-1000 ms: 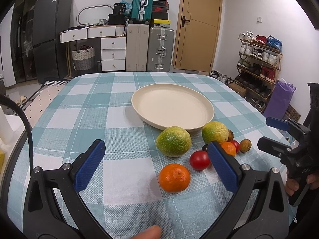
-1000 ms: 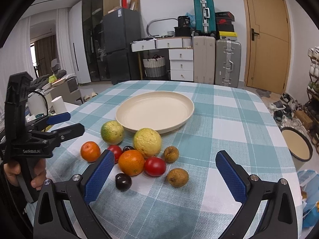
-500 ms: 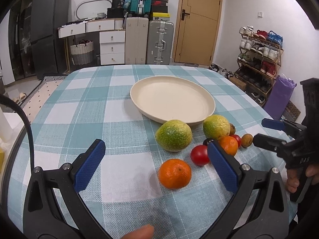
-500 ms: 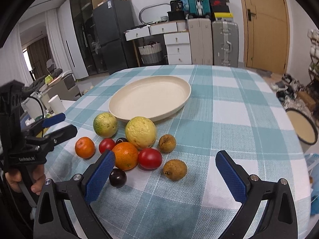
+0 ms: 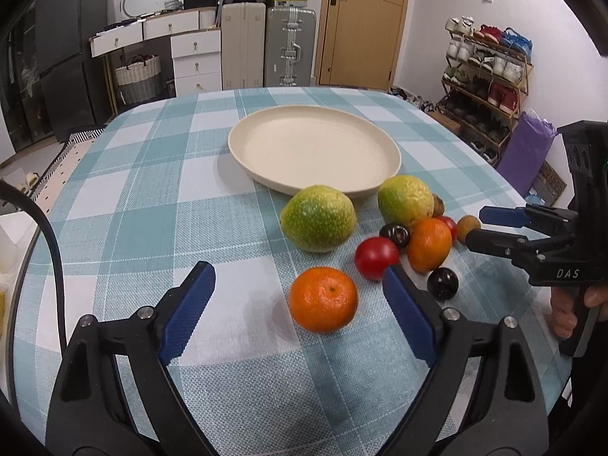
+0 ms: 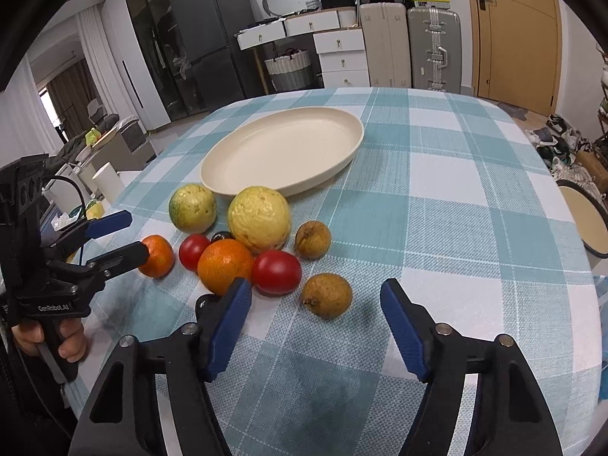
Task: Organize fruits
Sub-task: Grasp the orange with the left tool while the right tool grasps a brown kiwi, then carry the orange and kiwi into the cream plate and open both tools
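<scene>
A cream plate (image 5: 315, 144) lies empty mid-table, with the fruit clustered in front of it. My left gripper (image 5: 298, 275) is closing around a mandarin (image 5: 323, 298); its blue pads stand clear of the peel. My right gripper (image 6: 315, 285) is closing around a brown pear-like fruit (image 6: 326, 294), with gaps on both sides. Beside that fruit lie a red tomato (image 6: 276, 271), an orange (image 6: 225, 265), a yellow citrus (image 6: 259, 217), a green citrus (image 6: 192, 207) and a second brown fruit (image 6: 312, 238). A dark plum (image 5: 442, 283) sits by my left gripper's right finger.
The checked tablecloth (image 6: 456, 197) covers a round table whose edge drops off near both hands. Suitcases (image 5: 290, 45) and drawers stand behind it, and a shoe rack (image 5: 490, 76) is on the right. A round stool (image 6: 585, 220) is beyond the right edge.
Both grippers have tipped downward and come closer to the fruit. Their jaws have narrowed, the right more than the left. No fruit has moved.
</scene>
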A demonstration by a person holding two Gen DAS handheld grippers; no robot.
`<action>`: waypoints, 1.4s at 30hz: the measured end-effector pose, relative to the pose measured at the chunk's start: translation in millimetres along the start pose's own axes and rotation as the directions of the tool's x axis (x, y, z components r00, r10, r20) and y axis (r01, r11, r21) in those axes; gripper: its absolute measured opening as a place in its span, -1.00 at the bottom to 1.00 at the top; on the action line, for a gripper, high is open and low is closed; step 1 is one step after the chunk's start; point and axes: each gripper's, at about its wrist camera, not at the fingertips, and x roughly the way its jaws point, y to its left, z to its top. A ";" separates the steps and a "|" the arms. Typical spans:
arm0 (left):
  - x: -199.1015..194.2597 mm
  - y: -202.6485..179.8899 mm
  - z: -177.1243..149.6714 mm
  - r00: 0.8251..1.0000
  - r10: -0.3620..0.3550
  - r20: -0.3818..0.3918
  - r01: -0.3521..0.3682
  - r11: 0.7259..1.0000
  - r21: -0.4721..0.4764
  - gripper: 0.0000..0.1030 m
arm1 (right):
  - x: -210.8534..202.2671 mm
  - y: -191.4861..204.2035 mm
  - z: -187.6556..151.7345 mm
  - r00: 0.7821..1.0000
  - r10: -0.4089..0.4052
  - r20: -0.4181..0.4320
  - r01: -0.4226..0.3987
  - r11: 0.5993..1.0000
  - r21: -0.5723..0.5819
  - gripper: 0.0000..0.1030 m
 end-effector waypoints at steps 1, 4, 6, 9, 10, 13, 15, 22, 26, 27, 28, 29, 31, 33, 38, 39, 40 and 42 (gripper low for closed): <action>2.1 -0.2 -0.4 1.000 -0.004 -0.010 0.004 1.000 0.000 0.71 | 1.1 0.7 -0.5 1.000 -0.003 -0.002 0.003 1.000 -0.002 0.30; 8.0 -0.7 -1.1 0.999 -0.020 -0.041 0.020 1.000 -0.001 0.58 | 4.4 0.5 -2.0 1.000 0.000 -0.016 0.000 1.000 0.002 0.18; 11.7 -1.0 -1.3 0.998 -0.023 -0.057 0.023 1.000 0.000 0.50 | 5.9 0.4 -2.5 1.000 0.001 -0.021 -0.001 1.000 0.002 0.11; 13.9 -1.3 -2.3 0.997 -0.039 -0.065 0.039 0.999 0.001 0.48 | 6.8 0.6 -2.9 1.000 -0.001 -0.025 0.001 1.000 0.004 0.01; 14.9 -1.4 -2.6 0.996 -0.050 -0.069 0.050 0.999 0.001 0.46 | 7.4 0.1 -2.9 1.000 0.004 -0.025 -0.003 1.000 0.006 0.01; 18.1 -3.0 -3.2 0.995 -0.058 -0.086 0.059 0.998 0.008 0.27 | 9.2 1.0 -3.3 0.999 0.004 -0.035 -0.004 1.000 0.006 -0.06; 19.5 -4.0 -3.6 0.993 -0.069 -0.094 0.070 0.997 0.012 0.10 | 10.9 1.8 -2.8 0.999 0.001 -0.041 -0.001 1.000 0.005 -0.07; 18.7 -6.6 -5.0 0.990 -0.098 -0.101 0.101 0.995 0.018 -0.22 | 11.7 1.5 -3.6 0.999 -0.014 -0.045 0.015 1.000 0.012 -0.33; 17.9 -3.6 -4.5 0.989 -0.110 -0.098 0.111 0.994 0.004 -0.27 | 11.2 -0.8 -3.6 0.999 -0.008 -0.048 0.009 1.000 0.022 -0.41; 17.6 -3.7 -4.4 0.989 -0.108 -0.097 0.109 0.994 0.003 -0.27 | 11.3 -1.0 -3.7 0.999 -0.008 -0.048 0.009 1.000 0.023 -0.42; 17.2 -3.6 -4.0 0.990 -0.107 -0.094 0.107 0.994 0.003 -0.28 | 11.0 -0.9 -3.7 0.999 -0.009 -0.046 0.010 1.000 0.024 -0.42; 16.2 -3.2 -3.8 0.990 -0.108 -0.088 0.109 0.994 0.002 -0.28 | 10.4 -0.5 -3.7 0.999 -0.008 -0.041 0.009 1.000 0.026 -0.42; 13.6 -2.0 -2.6 0.992 -0.106 -0.074 0.106 0.994 -0.002 -0.28 | 8.7 0.3 -3.3 0.999 -0.007 -0.033 0.008 1.000 0.025 -0.42; 9.8 0.5 -1.2 0.993 -0.105 -0.055 0.105 0.994 -0.014 -0.28 | 5.3 1.0 -1.4 1.000 -0.008 -0.020 0.009 1.000 0.028 -0.42; -2.6 7.6 5.2 0.993 -0.115 0.003 0.115 0.992 -0.043 -0.28 | -8.1 6.1 5.3 0.999 0.001 0.035 -0.002 1.000 0.022 -0.42; -4.8 8.7 7.2 0.993 -0.114 0.014 0.114 0.992 -0.047 -0.28 | -11.0 7.4 7.1 0.999 0.006 0.049 -0.007 1.000 0.020 -0.42; -7.5 9.7 9.4 0.993 -0.112 0.026 0.113 0.992 -0.057 -0.28 | -14.0 8.8 9.0 0.998 0.017 0.065 -0.018 1.000 0.017 -0.42; -12.3 11.2 14.6 0.993 -0.110 0.050 0.113 0.991 -0.069 -0.28 | -20.2 12.1 12.9 0.995 0.027 0.099 -0.028 1.000 0.009 -0.42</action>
